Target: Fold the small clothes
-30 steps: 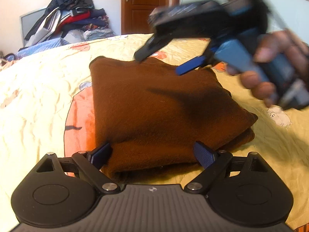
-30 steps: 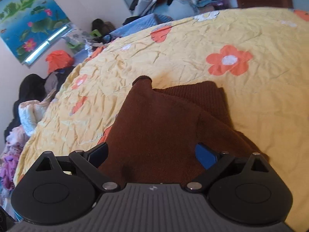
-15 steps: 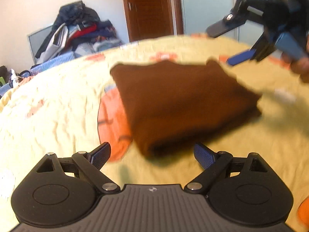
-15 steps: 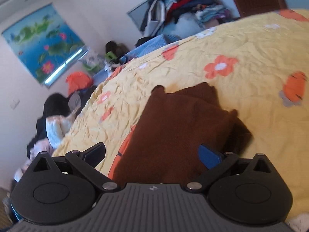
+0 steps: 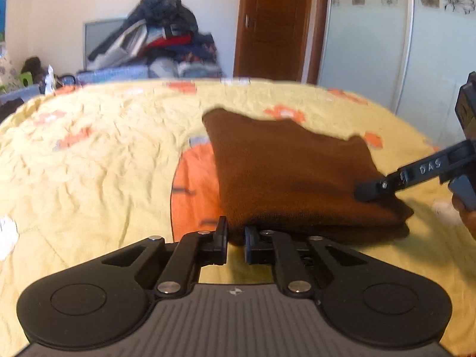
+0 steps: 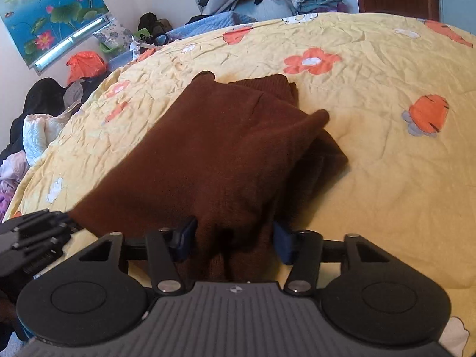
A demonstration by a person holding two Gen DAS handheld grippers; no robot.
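Both grippers have just been closing: the left gripper [image 5: 235,238] now has its fingers nearly together, pinching the near corner of the brown sweater [image 5: 291,172], folded on the bed [image 5: 98,160]. The right gripper [image 6: 233,238] is half closed around a bunched edge, angled down. I'd get both grips solid before lifting.
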